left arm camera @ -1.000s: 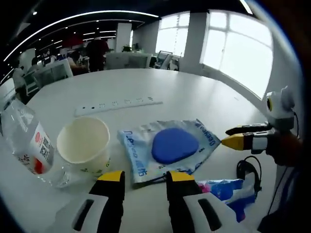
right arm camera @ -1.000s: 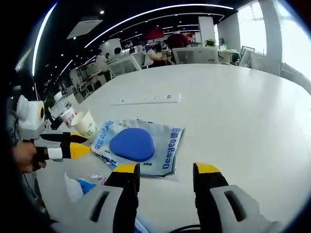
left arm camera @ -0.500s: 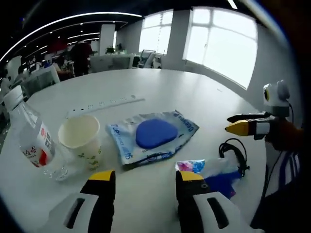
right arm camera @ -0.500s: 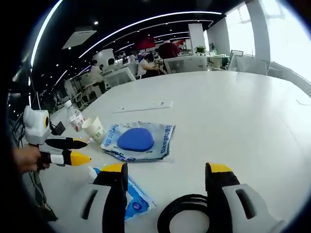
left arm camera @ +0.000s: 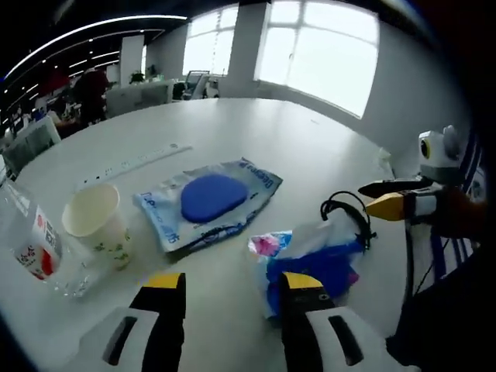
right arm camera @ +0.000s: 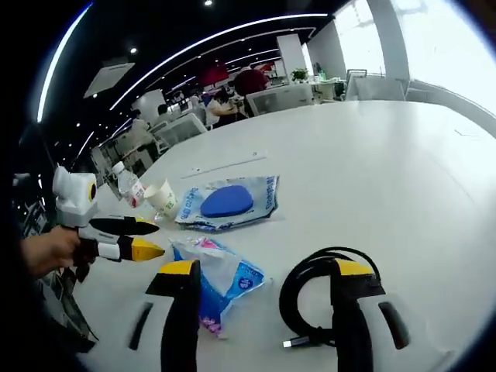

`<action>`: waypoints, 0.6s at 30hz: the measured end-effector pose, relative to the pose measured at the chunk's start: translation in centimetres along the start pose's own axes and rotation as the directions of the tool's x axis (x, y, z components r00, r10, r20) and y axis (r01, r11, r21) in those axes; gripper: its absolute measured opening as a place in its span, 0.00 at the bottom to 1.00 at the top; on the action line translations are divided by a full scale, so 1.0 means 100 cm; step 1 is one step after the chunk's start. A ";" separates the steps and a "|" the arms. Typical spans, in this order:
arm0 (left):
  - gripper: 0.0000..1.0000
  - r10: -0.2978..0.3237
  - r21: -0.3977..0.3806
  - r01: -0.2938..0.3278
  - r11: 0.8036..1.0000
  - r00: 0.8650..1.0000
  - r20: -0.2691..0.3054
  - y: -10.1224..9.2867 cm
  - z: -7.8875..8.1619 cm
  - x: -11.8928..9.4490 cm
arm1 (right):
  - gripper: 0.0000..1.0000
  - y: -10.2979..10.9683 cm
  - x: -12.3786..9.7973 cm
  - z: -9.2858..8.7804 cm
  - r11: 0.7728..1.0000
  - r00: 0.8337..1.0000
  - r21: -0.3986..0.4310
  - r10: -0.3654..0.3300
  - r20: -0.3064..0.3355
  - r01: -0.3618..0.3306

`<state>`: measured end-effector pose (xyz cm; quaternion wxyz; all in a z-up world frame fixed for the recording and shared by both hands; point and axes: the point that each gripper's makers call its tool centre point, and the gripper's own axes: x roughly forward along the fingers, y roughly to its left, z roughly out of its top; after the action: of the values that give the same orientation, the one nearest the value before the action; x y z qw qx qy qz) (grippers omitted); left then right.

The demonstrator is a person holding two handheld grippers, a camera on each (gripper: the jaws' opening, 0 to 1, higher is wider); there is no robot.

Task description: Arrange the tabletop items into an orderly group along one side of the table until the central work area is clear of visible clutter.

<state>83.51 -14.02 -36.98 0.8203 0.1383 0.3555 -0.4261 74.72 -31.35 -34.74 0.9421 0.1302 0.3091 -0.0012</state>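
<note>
Desk: white, broad, curved edge; open-plan office behind, tall bright windows on one side, ceiling light strips, seated people and chairs far back.

Count on desk: one paper cup, one clear water bottle with red-and-white label, one white power strip, one flat plastic pouch with a blue oval pad inside, one crumpled blue-and-pink wrapper, one coiled black cable.

Bottle, cup, pouch and wrapper lie in a loose row near the desk edge closest to the person; power strip just beyond the pouch, cable beside the wrapper.

Writing: pouch print partly legible, reads roughly "Deeyeo"; bottle label unreadable.

Left gripper: jaws apart, nothing between, above bare desk before the wrapper. Right gripper: jaws wide apart, empty, over wrapper and cable.
</note>
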 end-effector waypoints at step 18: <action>0.17 -0.118 0.030 0.120 0.992 0.991 -0.056 -0.032 -0.010 0.016 | 0.24 0.034 0.008 -0.053 0.997 0.996 0.080 0.024 -0.090 -0.016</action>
<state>81.13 -16.41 -38.57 0.7812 0.1420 0.3779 -0.4762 72.58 -26.64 -38.53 0.9211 0.1706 0.3500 0.0019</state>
